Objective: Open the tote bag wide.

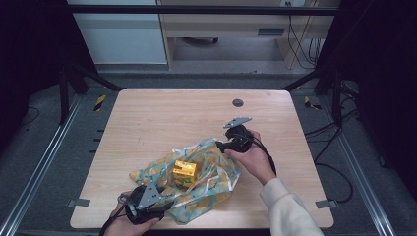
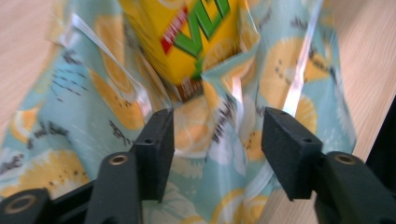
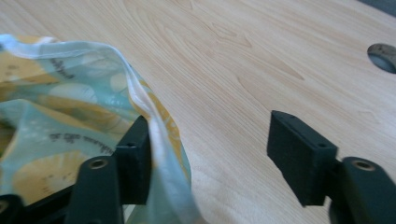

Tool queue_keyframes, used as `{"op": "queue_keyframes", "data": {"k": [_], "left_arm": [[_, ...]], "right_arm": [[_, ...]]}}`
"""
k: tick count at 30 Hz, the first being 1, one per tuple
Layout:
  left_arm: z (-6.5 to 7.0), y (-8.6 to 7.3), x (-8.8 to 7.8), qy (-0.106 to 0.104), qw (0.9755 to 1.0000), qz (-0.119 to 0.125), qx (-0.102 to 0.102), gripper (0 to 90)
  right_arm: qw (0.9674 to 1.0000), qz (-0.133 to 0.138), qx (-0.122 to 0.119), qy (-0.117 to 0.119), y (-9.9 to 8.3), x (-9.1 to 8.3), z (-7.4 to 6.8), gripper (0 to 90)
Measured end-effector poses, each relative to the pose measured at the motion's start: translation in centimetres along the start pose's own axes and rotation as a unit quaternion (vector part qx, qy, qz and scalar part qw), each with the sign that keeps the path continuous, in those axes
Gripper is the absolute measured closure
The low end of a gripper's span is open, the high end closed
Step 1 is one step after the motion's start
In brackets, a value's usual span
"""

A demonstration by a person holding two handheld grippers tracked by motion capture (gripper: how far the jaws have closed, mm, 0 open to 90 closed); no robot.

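Note:
A light-blue plastic bag [image 1: 216, 172] printed with lemon slices lies crumpled on the wooden table [image 1: 162, 118]. A yellow drink carton [image 1: 184, 172] sits inside it. My left gripper [image 1: 169, 200] is at the bag's near left end. In the left gripper view my left gripper [image 2: 217, 140] stands open; folds of the bag [image 2: 93, 107] lie between the jaws, which do not press on them, and the carton [image 2: 196, 37] is just beyond. My right gripper [image 1: 220, 146] is at the bag's far right corner. It is open [image 3: 210, 128], with the bag's edge [image 3: 60, 107] draped beside its left jaw.
A round grey hole cover [image 1: 238, 103] sits in the table's far right part, also seen as a hole cover [image 3: 383, 56] in the right gripper view. Bare wood [image 3: 233, 56] stretches beyond the bag. Dark frame rails and cables surround the table.

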State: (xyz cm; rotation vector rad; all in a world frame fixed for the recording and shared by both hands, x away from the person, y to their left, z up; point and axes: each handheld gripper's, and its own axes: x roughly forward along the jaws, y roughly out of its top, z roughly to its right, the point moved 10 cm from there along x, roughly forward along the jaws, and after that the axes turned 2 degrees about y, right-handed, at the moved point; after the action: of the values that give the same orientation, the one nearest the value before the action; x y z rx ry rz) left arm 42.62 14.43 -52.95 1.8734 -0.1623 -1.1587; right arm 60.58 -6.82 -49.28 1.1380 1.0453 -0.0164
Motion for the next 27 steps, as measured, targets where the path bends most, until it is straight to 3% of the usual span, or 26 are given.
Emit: {"op": "queue_keyframes", "data": {"k": [3,7,10,17,23,27], "left_arm": [[-0.5,0.4,-0.4,0.009,0.9998,0.013,-0.011,34.0],[-0.9,1.1,-0.9,0.015,0.9992,0.03,-0.022,29.4],[-1.1,1.9,-1.5,0.01,0.9982,0.049,-0.033,28.6],[-1.1,3.0,-2.6,0.014,0.9975,0.063,-0.029,27.8],[-3.7,3.9,-2.2,0.051,0.9973,0.042,-0.033,30.3],[-5.7,5.3,-1.7,0.074,0.9964,0.035,-0.019,32.7]], "right_arm": [[0.9999,0.006,-0.008,0.009,0.3,-1.5,-0.8,29.1],[0.9993,0.019,-0.021,0.026,0.3,-3.0,-2.0,26.4],[0.9986,0.029,-0.026,0.037,-0.1,-4.2,-3.1,26.6],[0.9971,0.037,-0.034,0.058,-1.1,-6.0,-5.2,29.8],[0.9963,0.035,-0.038,0.069,-2.7,-6.7,-6.9,31.2],[0.9954,0.039,-0.049,0.072,-3.3,-7.3,-8.0,32.7]]}}
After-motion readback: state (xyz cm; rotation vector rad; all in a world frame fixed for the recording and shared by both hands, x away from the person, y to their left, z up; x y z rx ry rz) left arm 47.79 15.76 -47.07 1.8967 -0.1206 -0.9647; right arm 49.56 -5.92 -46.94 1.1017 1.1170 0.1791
